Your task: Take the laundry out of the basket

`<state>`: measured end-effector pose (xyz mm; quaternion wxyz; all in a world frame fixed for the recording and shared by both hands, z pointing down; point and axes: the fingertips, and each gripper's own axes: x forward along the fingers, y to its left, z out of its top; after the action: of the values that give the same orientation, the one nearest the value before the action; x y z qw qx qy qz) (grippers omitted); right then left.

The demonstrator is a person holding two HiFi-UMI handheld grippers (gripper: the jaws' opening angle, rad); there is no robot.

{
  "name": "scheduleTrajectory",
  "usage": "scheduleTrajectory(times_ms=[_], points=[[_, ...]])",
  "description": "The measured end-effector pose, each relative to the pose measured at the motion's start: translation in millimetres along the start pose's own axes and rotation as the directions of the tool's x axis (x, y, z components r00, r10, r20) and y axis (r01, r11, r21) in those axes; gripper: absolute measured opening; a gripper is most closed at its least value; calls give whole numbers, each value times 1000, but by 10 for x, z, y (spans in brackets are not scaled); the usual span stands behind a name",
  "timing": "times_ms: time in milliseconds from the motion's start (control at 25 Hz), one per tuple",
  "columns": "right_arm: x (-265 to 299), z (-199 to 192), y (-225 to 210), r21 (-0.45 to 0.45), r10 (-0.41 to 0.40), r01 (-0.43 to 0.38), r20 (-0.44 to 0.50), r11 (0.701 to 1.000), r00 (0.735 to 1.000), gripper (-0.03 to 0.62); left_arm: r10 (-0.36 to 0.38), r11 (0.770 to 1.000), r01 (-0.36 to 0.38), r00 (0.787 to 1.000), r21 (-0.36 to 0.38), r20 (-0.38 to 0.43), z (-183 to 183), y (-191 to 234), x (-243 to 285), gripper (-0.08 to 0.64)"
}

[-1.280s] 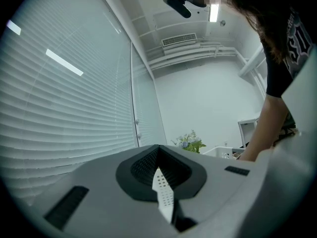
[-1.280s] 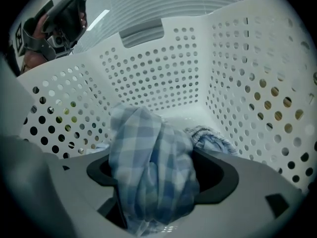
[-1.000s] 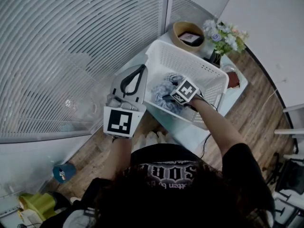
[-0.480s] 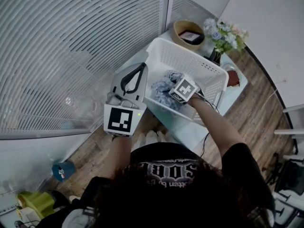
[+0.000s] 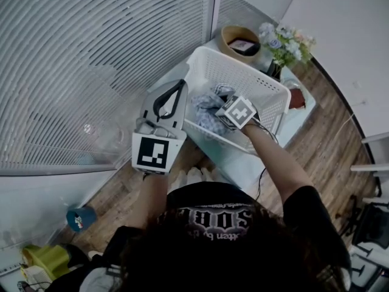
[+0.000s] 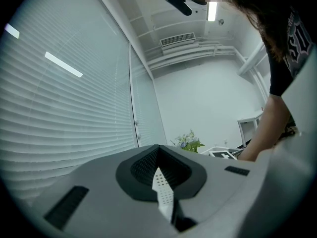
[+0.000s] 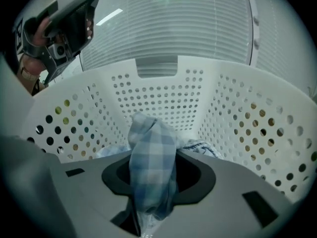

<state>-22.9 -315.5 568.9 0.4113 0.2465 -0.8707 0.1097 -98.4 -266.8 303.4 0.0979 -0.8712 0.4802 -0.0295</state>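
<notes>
A white plastic laundry basket [image 5: 243,78], rectangular with rounded corners and walls pierced by rows of round holes, stood on the pale desk [image 5: 301,123] and covered most of its top. The left gripper [image 6: 168,209] was clamped on the basket's left wall: a thin perforated white edge stood pinched in the dark ribbed recess between the smooth grey jaws. The right gripper [image 7: 151,202] reached down inside the basket. Its jaws had just been closing and pressed on a soft checked cloth [image 7: 152,152], pale blue and white, which rose in a bunched fold above them. The rest of the laundry [image 7: 204,146], crumpled blue-and-white fabric, lay low in the basket just behind that fold. At the desk's far edge sat a round woven bowl [image 5: 240,41], and at its far right corner a bunch of small pale flowers [image 5: 282,41]. Slatted blinds [image 5: 91,53] ran along the left, and the floor [image 5: 331,145] was wood plank.
</notes>
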Motion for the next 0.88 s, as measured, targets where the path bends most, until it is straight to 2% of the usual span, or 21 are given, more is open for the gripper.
scheduleTrajectory(times_ms=[240, 440, 680, 880], points=[[-304, 229, -57, 50, -52, 46, 112, 998, 992, 166, -21, 1000, 21, 1000, 5, 2, 37, -100, 18, -2], [-614, 388, -74, 98, -96, 77, 211, 992, 973, 166, -40, 999, 40, 999, 2, 14, 95, -209, 47, -2], [-1008, 573, -145, 117, -157, 126, 308, 985, 938, 166, -67, 998, 67, 998, 4, 16, 161, -324, 114, -2], [-1387, 730, -113, 130, -176, 134, 398, 982, 900, 166, -85, 996, 84, 996, 4, 23, 210, -438, 131, -2]])
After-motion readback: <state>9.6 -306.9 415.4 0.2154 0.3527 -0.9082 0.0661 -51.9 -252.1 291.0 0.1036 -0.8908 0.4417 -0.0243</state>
